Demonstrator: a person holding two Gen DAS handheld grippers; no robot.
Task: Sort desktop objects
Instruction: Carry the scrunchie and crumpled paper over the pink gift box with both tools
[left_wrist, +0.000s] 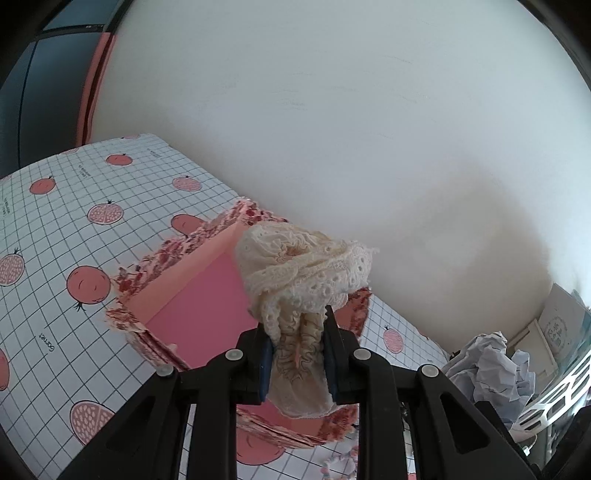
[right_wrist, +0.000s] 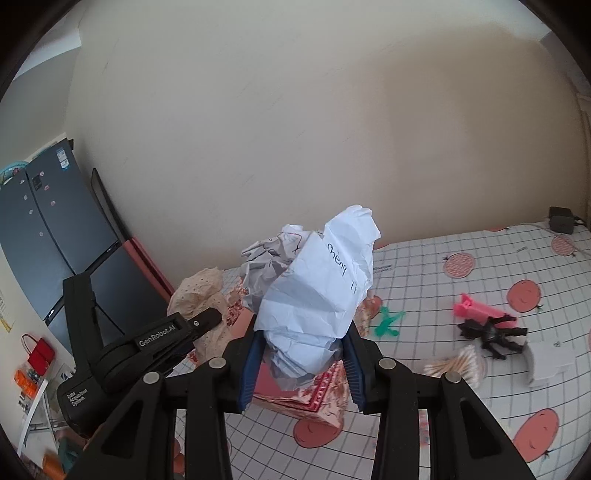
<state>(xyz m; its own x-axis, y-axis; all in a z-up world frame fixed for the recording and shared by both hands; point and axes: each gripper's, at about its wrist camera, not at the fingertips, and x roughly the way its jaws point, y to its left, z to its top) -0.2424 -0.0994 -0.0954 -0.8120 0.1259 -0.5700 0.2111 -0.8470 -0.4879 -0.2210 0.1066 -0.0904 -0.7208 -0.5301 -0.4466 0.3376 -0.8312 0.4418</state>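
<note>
My left gripper is shut on a cream lace scrunchie and holds it above a pink box with a floral rim. My right gripper is shut on a crumpled white paper ball with handwriting, held above the same box. The left gripper with the scrunchie also shows in the right wrist view, to the left. The paper ball shows at the right of the left wrist view.
The tablecloth is a white grid with pink fruit prints. On it to the right lie a green clip, a pink clip, a black clip, cotton swabs and a white card. A wall stands behind.
</note>
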